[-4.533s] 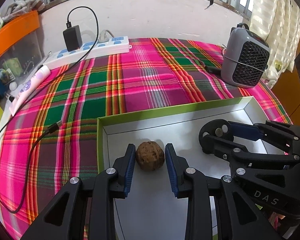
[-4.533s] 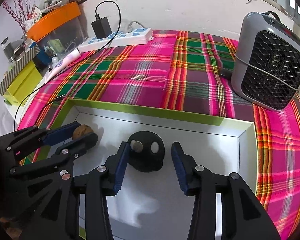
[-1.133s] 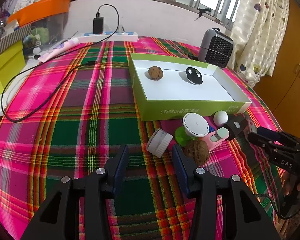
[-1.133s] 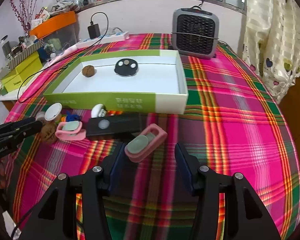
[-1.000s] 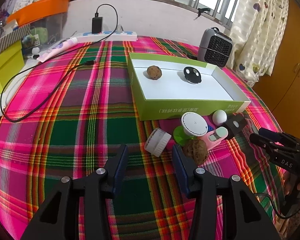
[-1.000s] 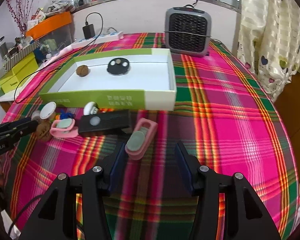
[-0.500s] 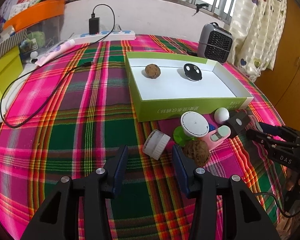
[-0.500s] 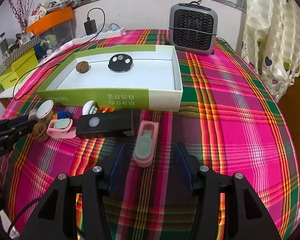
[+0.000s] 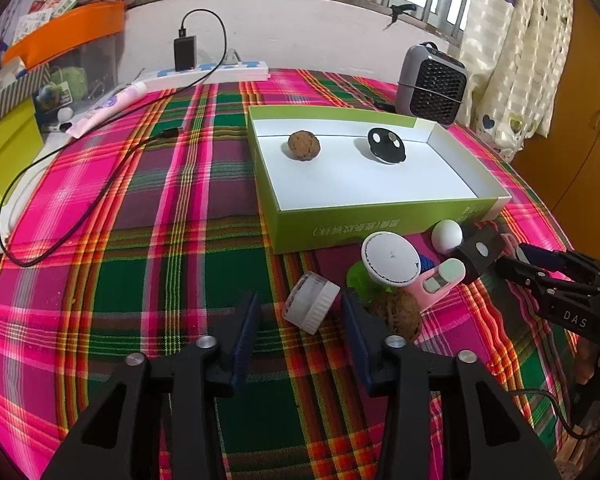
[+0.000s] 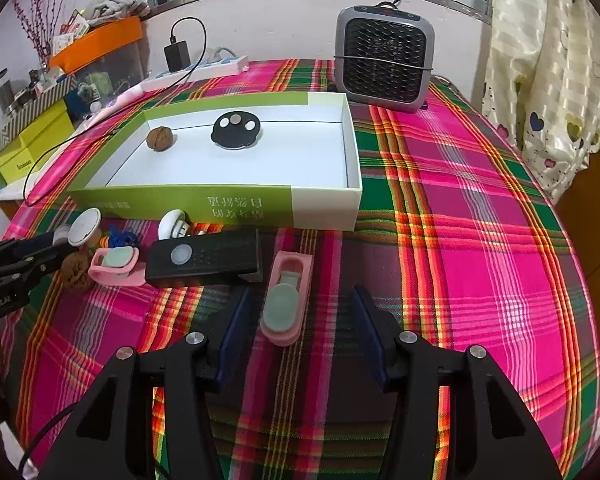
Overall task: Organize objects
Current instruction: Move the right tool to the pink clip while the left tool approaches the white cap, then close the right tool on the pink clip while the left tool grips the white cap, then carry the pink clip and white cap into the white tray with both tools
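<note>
The left claw (image 9: 298,322) has just been closing around a small white jar (image 9: 311,302), not yet pressing it. The right claw (image 10: 300,322), also narrowing, straddles a pink case (image 10: 286,300) on the counter (image 10: 480,264).

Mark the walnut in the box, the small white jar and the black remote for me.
walnut in the box (image 9: 303,145), left wrist view, its top face.
small white jar (image 9: 311,303), left wrist view, its side wall.
black remote (image 10: 208,258), right wrist view, its top face.

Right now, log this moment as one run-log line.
left gripper: closing around white cap | right gripper: closing around pink case | box: walnut, black disc
</note>
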The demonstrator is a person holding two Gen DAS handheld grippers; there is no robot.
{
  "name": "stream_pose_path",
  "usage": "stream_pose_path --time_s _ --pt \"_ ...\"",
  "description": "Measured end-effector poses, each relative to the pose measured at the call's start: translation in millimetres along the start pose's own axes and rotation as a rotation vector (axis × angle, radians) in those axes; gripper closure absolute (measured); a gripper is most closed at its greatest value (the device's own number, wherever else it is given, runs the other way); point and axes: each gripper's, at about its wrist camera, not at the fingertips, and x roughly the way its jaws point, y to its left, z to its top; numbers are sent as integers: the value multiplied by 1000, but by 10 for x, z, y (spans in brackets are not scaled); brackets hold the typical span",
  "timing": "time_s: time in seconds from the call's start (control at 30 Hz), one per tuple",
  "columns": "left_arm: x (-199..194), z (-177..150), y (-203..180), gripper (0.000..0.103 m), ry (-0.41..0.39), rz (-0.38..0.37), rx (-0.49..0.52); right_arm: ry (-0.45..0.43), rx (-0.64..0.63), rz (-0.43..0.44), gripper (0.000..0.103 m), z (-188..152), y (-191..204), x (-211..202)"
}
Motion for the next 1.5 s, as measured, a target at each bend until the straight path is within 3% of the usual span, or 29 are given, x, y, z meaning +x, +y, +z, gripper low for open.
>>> stream_pose_path --time_s 0.4,0.7,1.5 --pt "21 19 15 84 5 -7 1 -4 1 3 70 0 4 -1" --pt "25 17 15 86 4 -8 0 -7 1 10 84 -1 10 -5" --pt "-151 129 1 86 -49 -2 9 -44 1 40 85 75 -3 -133"
